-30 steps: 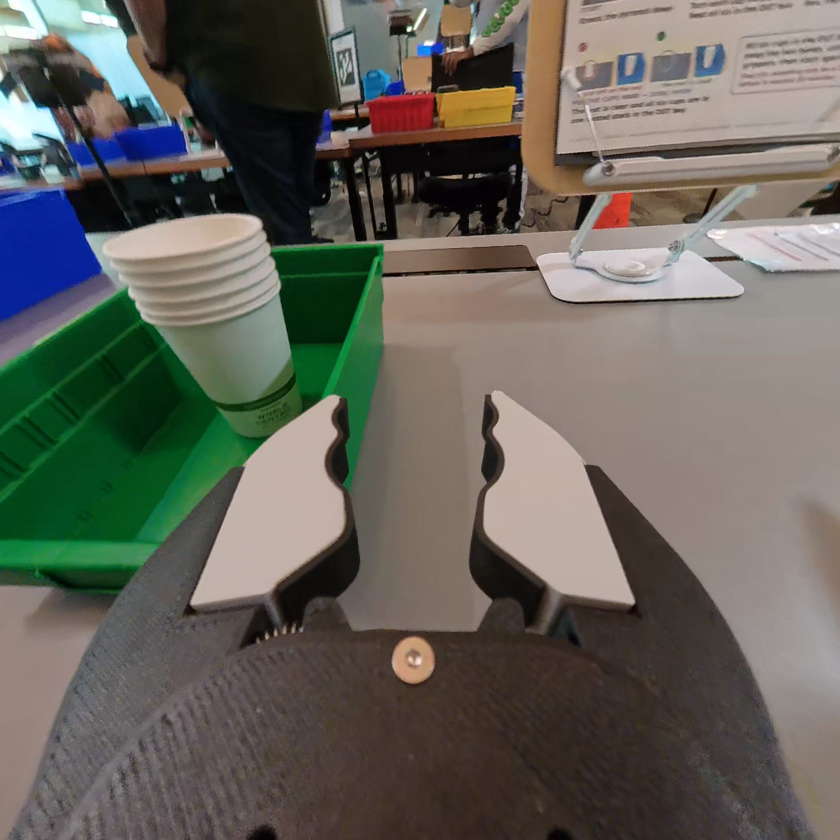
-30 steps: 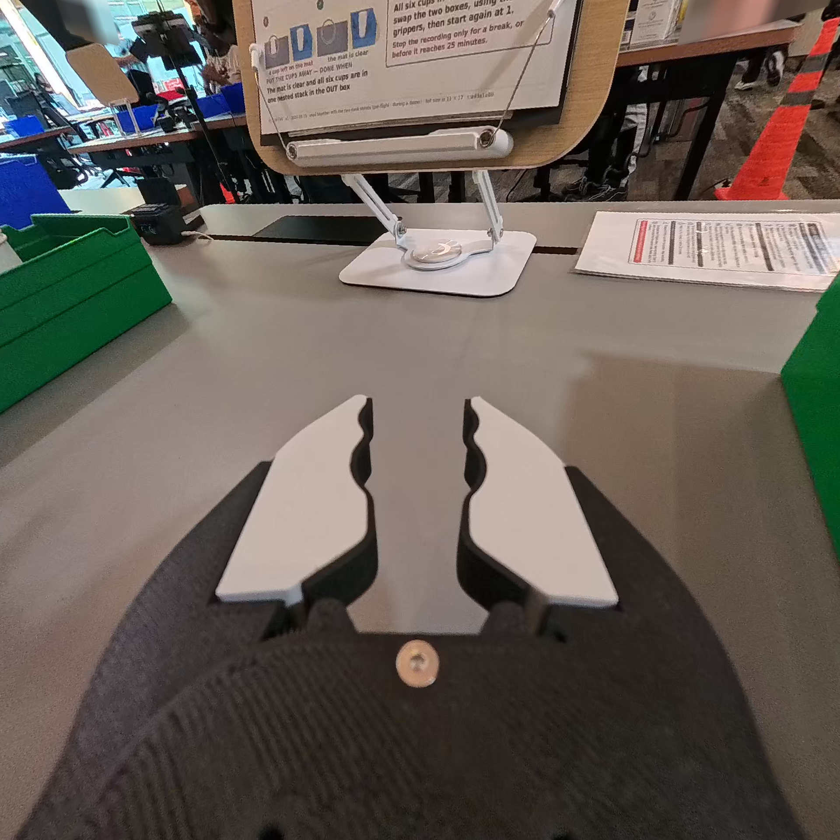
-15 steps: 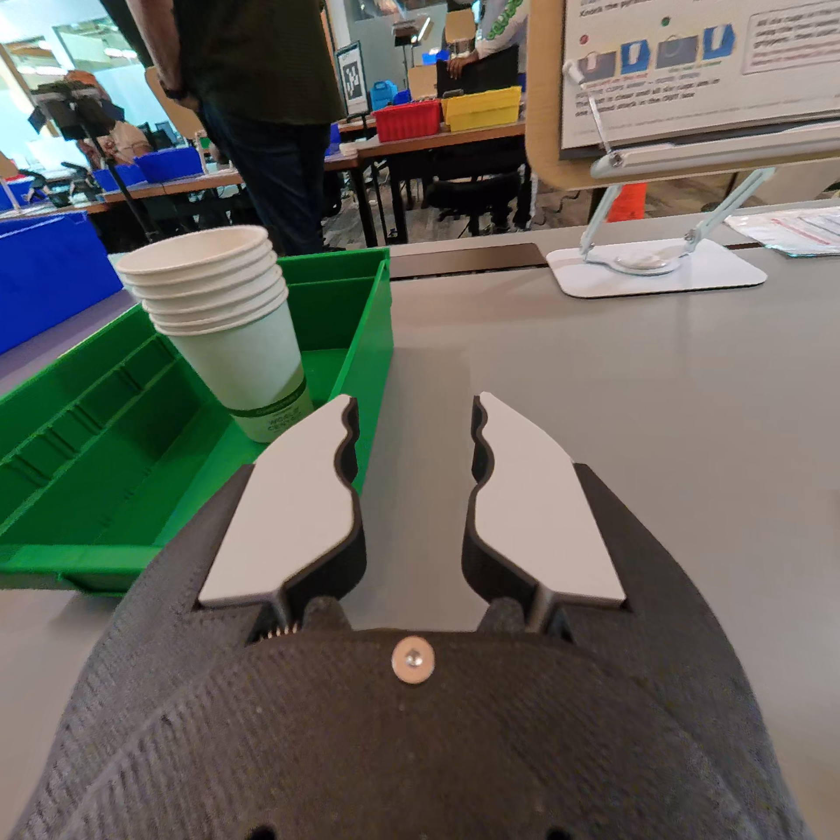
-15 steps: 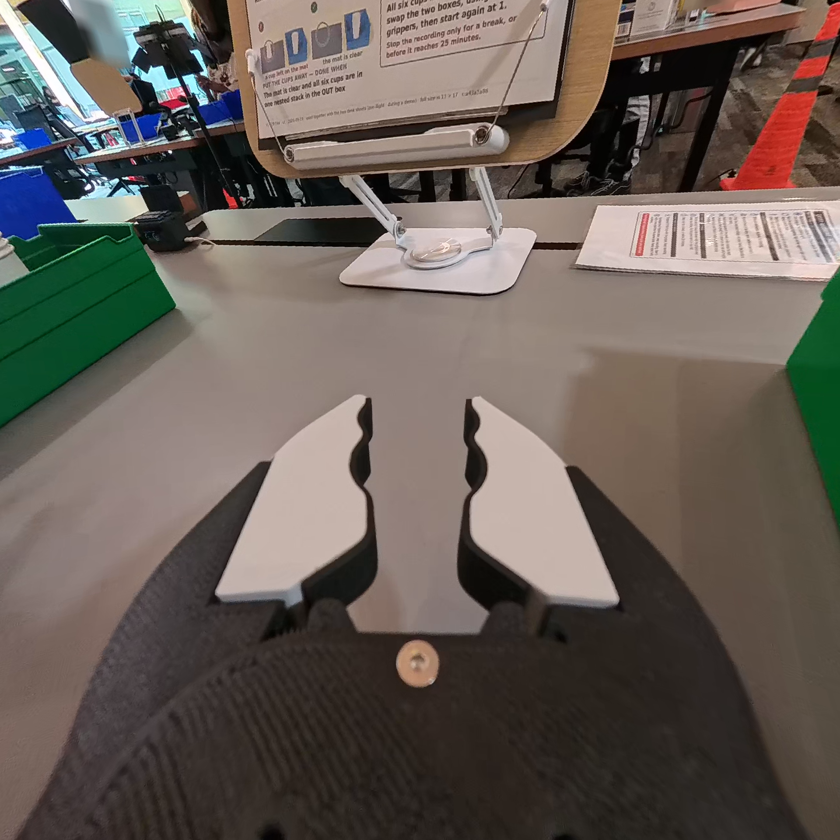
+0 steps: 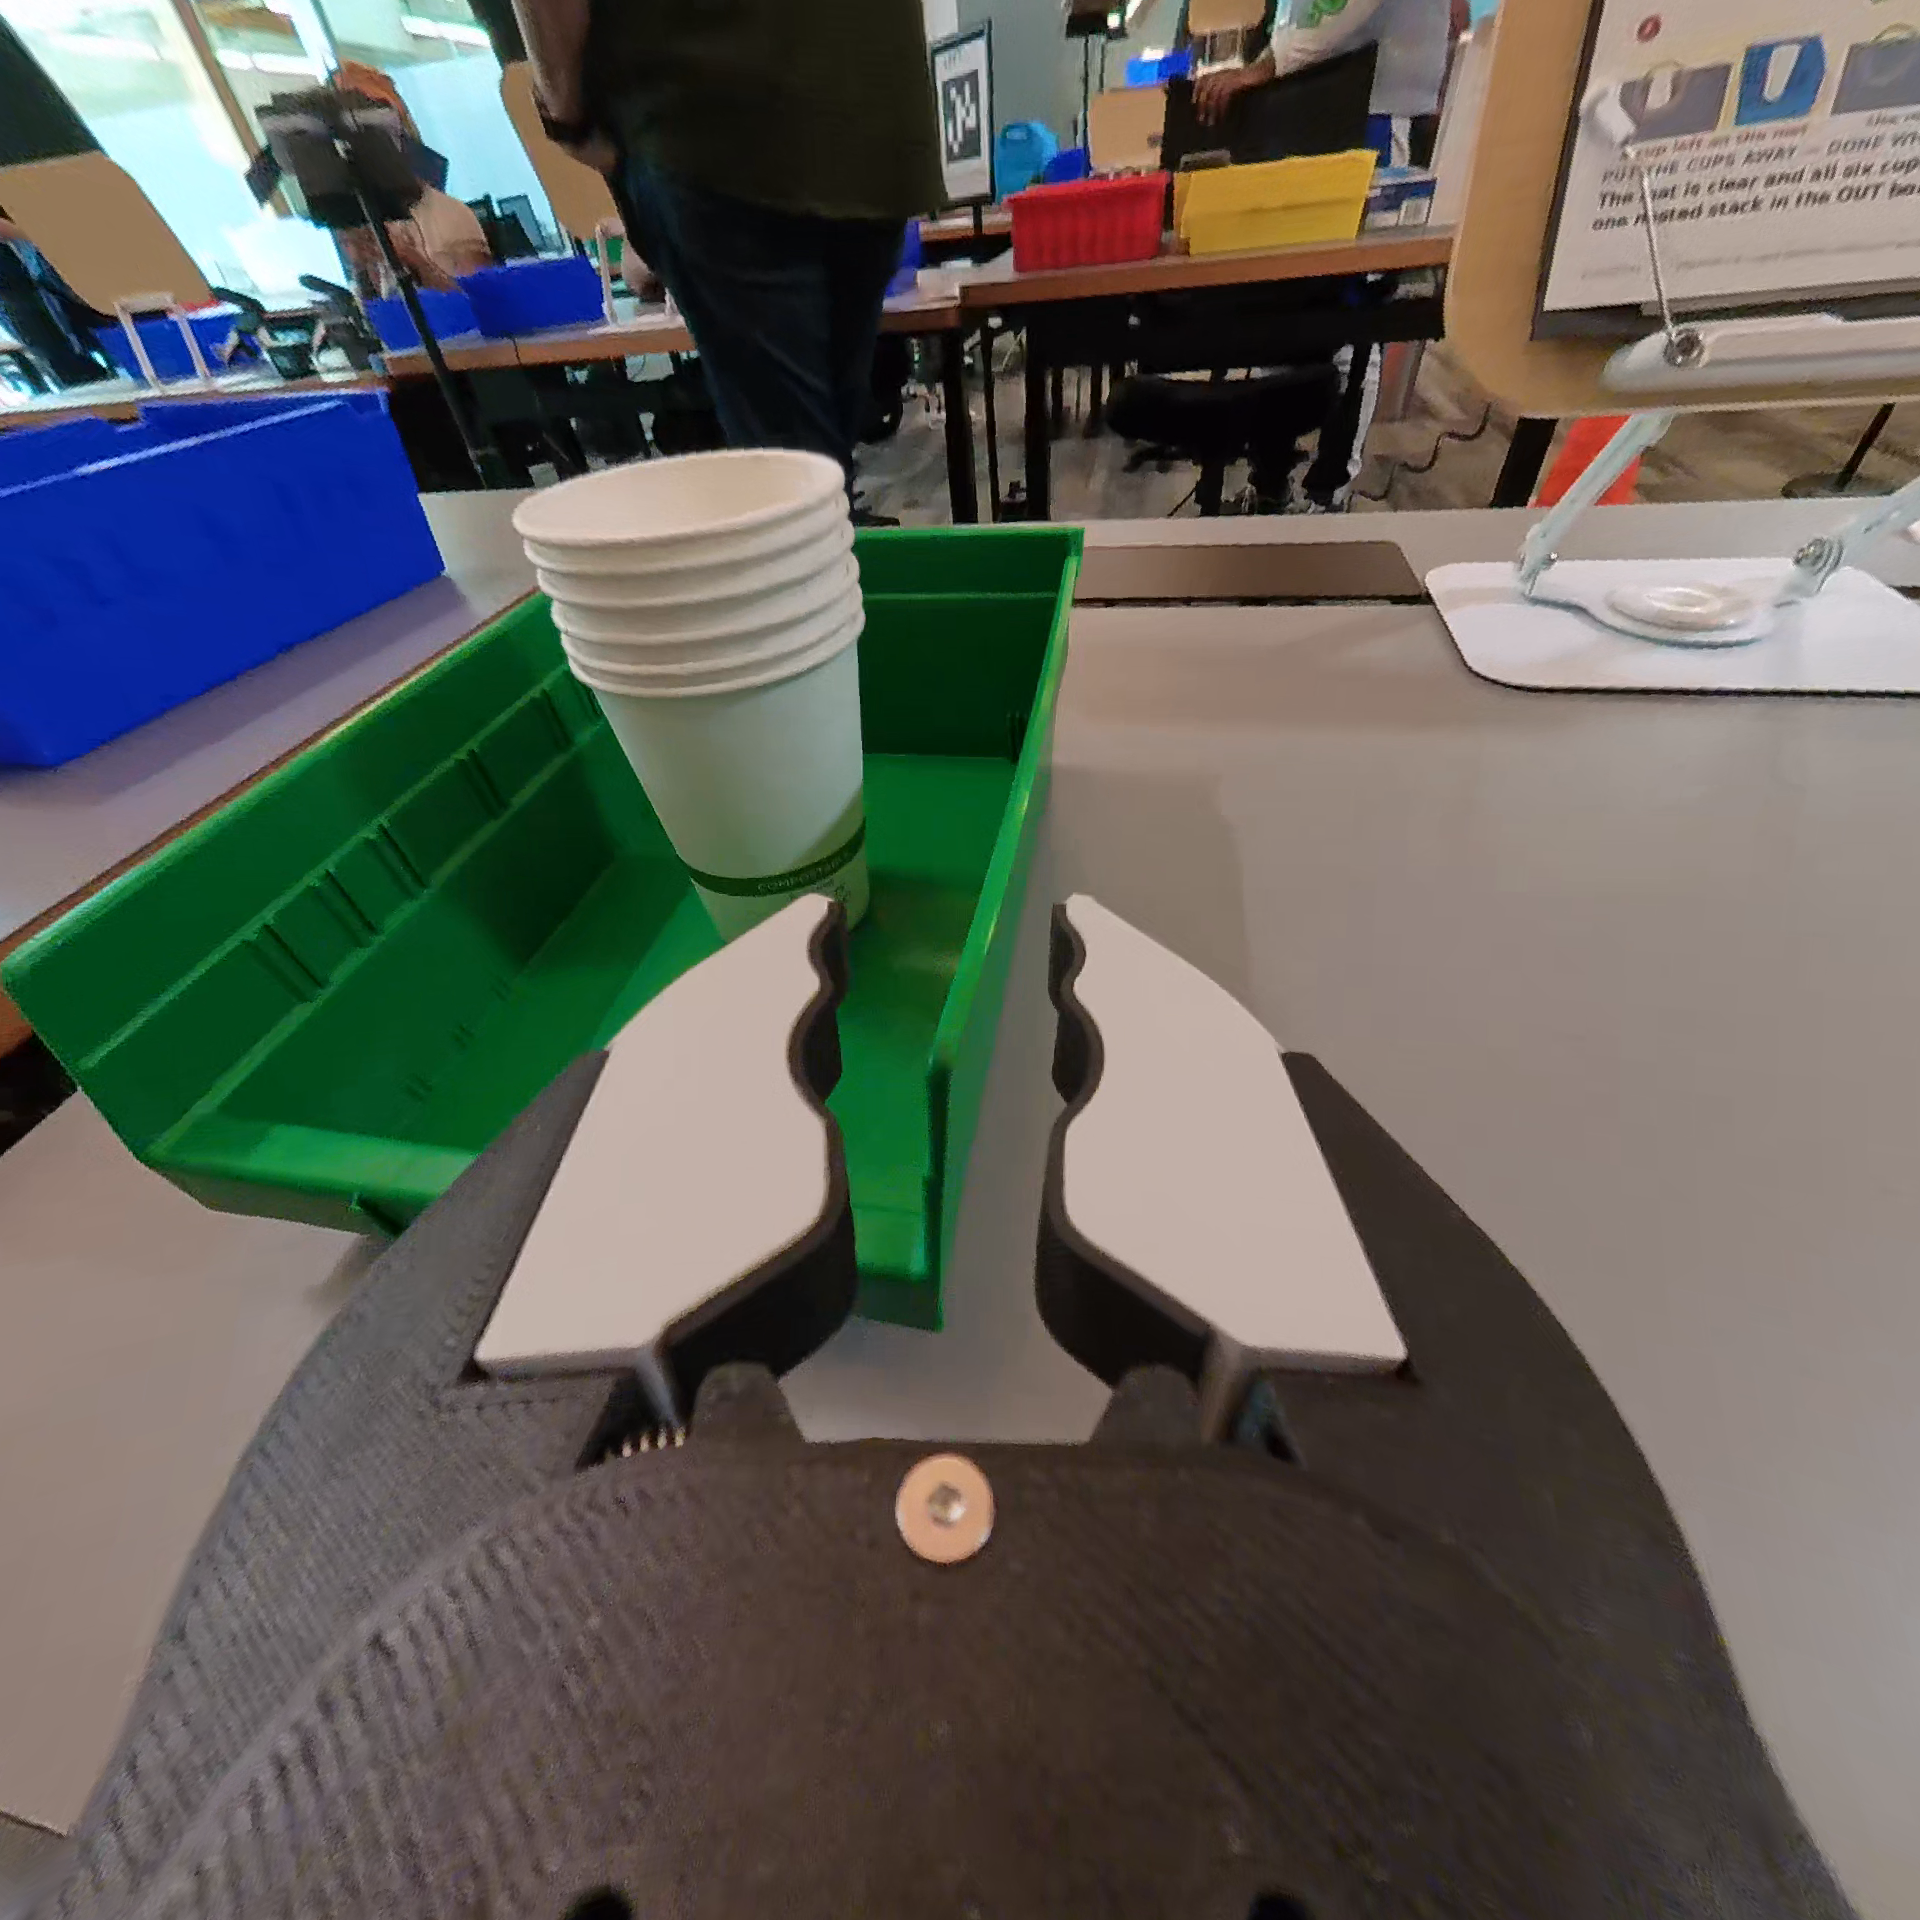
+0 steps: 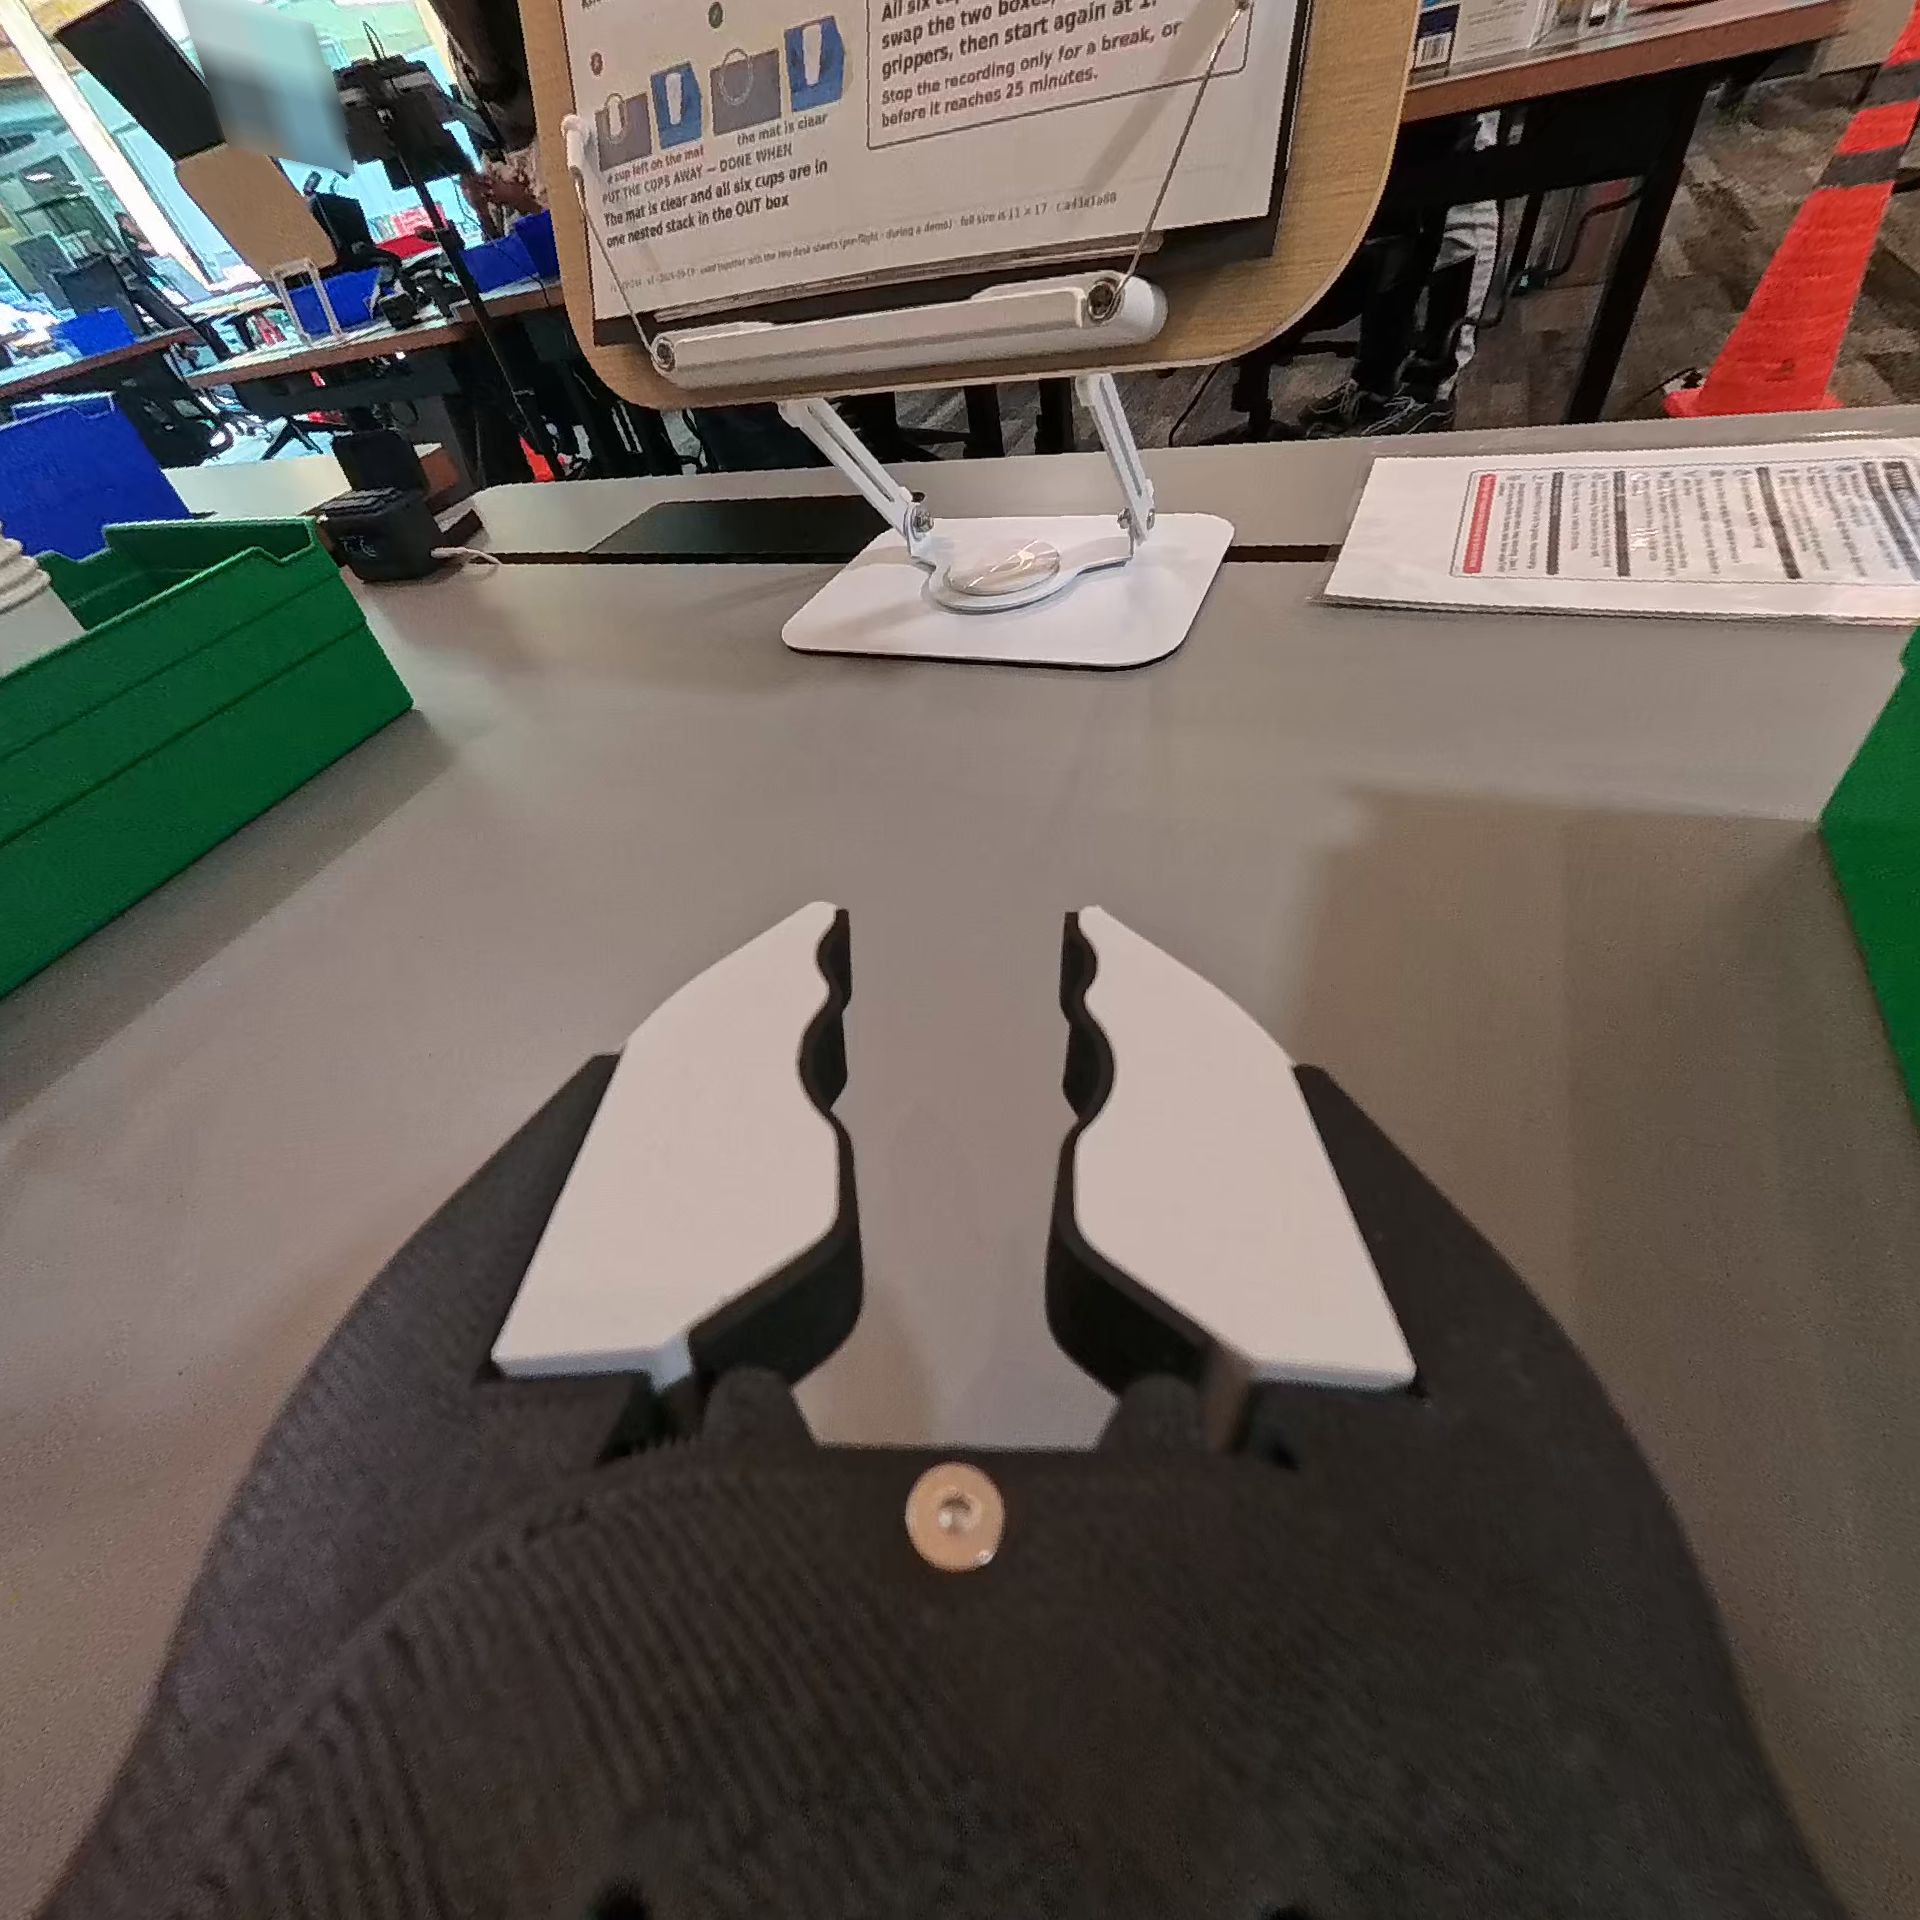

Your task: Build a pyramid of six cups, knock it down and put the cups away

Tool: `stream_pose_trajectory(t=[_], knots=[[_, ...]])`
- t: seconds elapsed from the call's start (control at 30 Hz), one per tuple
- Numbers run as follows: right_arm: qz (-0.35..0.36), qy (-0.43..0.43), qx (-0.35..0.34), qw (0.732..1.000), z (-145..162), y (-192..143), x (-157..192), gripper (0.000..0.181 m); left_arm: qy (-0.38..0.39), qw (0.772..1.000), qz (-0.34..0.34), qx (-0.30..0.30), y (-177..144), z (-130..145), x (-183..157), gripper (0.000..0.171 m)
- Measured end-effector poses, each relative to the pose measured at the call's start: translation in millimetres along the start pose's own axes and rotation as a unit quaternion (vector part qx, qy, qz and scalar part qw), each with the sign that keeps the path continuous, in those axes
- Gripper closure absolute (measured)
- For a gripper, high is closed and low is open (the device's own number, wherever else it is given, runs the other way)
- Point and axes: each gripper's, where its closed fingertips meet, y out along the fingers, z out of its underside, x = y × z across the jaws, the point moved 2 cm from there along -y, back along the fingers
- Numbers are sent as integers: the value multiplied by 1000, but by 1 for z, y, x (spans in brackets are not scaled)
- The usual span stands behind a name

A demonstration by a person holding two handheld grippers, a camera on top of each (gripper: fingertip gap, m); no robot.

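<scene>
A nested stack of several white paper cups [image 5: 727,675] stands upright in a green bin [image 5: 364,935] on the grey table. My left gripper [image 5: 943,920] is open and empty. It hovers over the bin's right wall, just in front of the stack. My right gripper [image 6: 956,920] is open and empty over bare table. The same green bin [image 6: 177,717] shows at the left of the right wrist view. A second green bin [image 6: 1881,883] shows at its right edge.
A document stand with a white base [image 6: 997,592] holds a printed sheet at the back of the table. A laminated sheet [image 6: 1642,540] lies at back right. A small black device [image 6: 379,535] sits behind the left bin. A person [image 5: 769,208] stands beyond the table. Blue bins [image 5: 187,561] sit at left.
My left gripper has swung left toward the bin and the cup stack, and its jaws have narrowed a little. My right gripper has hardly moved.
</scene>
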Motion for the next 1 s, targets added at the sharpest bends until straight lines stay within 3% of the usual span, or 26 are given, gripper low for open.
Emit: stream_pose_trajectory(t=[0.2,0.3,0.33,0.47,1.0], knots=[[-4,4,3,1000,1,0,1,142,0,993,29,114,14,39,-8,137],[-5,7,3,1000,1,0,0,142,-10,993,20,112,17,41,-3,165],[-6,9,4,1000,1,1,1,142,-13,993,31,112,17,41,-4,167],[-9,16,5,1000,2,1,1,142,-42,991,51,117,17,41,-4,167],[-14,24,8,1000,3,1,1,142,-7,992,41,120,8,41,-16,169]])
